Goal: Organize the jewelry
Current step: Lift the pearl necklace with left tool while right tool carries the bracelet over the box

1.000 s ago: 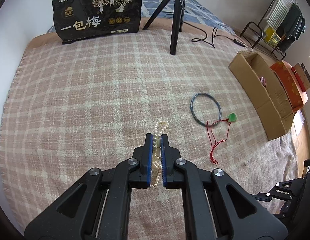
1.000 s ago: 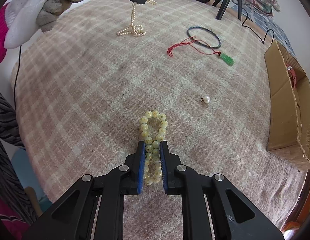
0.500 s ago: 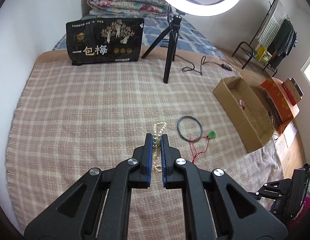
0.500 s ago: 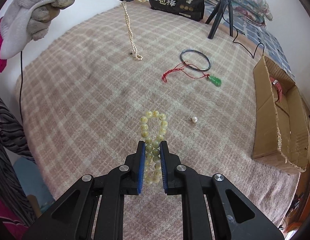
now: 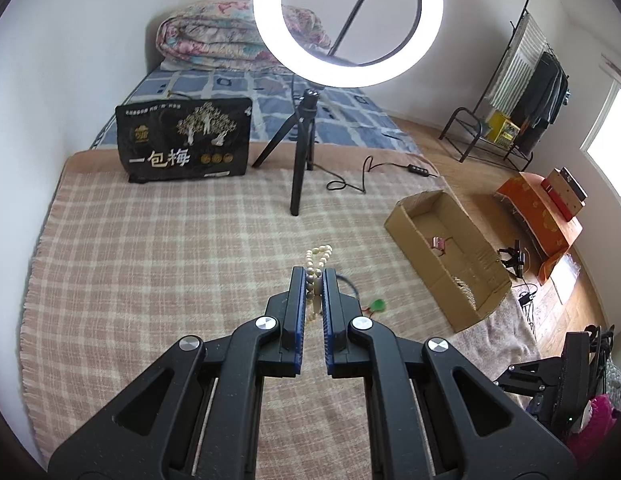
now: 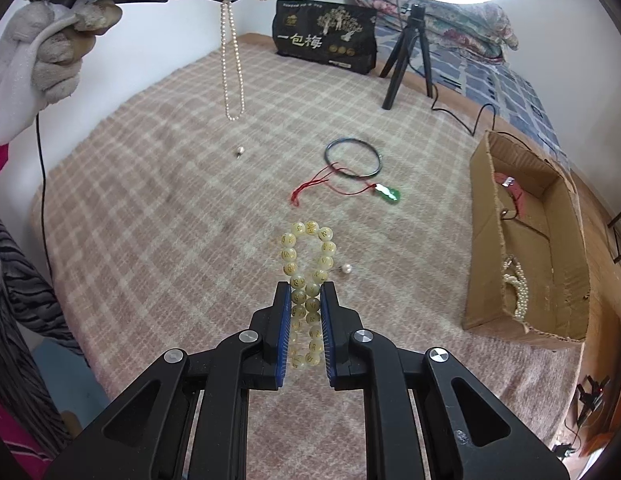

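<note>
The open brown cardboard box (image 6: 526, 240) sits at the right edge of the pink-and-cream checked blanket (image 6: 158, 216). Inside it lie a coil of small white pearls (image 6: 517, 286) at the near end and a small red-and-silver item (image 6: 506, 182) toward the far end; what that item is I cannot tell.

The left gripper (image 5: 315, 276) has its jaws pinched nearly together on a long strand of small cream pearls (image 6: 232, 60), which hangs free above the far left part of the blanket, its lowest loop clear of the cloth. The right gripper (image 6: 306, 292) is clamped on a bracelet of large pale yellow beads with gold markings (image 6: 308, 256), held above the near middle of the blanket.

On the blanket lie a dark blue-green bangle (image 6: 352, 153), touching it a red cord with a green pendant (image 6: 386, 194), and two loose pearl pieces (image 6: 346, 268), well apart
</note>
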Demonstrator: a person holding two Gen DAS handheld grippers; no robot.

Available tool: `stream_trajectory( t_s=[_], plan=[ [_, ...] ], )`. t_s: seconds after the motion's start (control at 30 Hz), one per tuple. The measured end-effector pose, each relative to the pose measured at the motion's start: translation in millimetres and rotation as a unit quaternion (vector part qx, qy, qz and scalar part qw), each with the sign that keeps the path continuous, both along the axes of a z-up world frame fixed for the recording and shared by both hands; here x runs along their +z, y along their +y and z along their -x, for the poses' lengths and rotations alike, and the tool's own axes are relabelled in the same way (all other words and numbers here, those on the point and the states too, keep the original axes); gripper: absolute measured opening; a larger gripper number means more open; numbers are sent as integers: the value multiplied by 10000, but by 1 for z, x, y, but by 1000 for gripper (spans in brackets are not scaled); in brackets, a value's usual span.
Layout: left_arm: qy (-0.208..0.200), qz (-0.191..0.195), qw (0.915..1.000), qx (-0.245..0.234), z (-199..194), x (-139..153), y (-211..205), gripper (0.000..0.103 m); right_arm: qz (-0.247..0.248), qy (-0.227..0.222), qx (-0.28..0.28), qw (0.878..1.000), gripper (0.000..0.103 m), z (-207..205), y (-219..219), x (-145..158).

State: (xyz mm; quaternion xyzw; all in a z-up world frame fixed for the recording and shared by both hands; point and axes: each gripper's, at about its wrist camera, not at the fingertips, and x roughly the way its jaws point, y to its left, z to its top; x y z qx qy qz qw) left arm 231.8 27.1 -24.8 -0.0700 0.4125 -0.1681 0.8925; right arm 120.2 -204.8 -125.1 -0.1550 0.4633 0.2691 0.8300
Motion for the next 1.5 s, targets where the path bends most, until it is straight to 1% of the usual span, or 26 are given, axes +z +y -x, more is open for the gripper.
stream_trajectory(
  t_s=[0.2, 0.37, 0.67, 0.87, 1.23, 1.5],
  plan=[
    [-125, 0, 9997, -200, -4, 16, -25, 5, -66, -119, -215, 9997, 13, -6, -22, 13],
    [-229, 24, 9988, -424, -12, 27, -56, 5, -112, -205, -478, 9986, 13, -15, -44, 20],
    [-265, 165, 9967, -751, -34, 37, -109, 5, -277, -334, -1027, 9938, 13, -30, -92, 36],
    [-296, 223, 9947, -960, -53, 42, -148, 5, -262, -346, -1322, 9903, 13, -41, -121, 37],
    [-211, 201, 9914, -1279, -88, 36, -217, 5, -150, -216, -1636, 9862, 13, -66, -158, 28],
    [-93, 67, 9884, -1512, -107, 20, -270, 5, -122, -79, -1859, 9825, 13, -79, -178, 17]
  ],
)
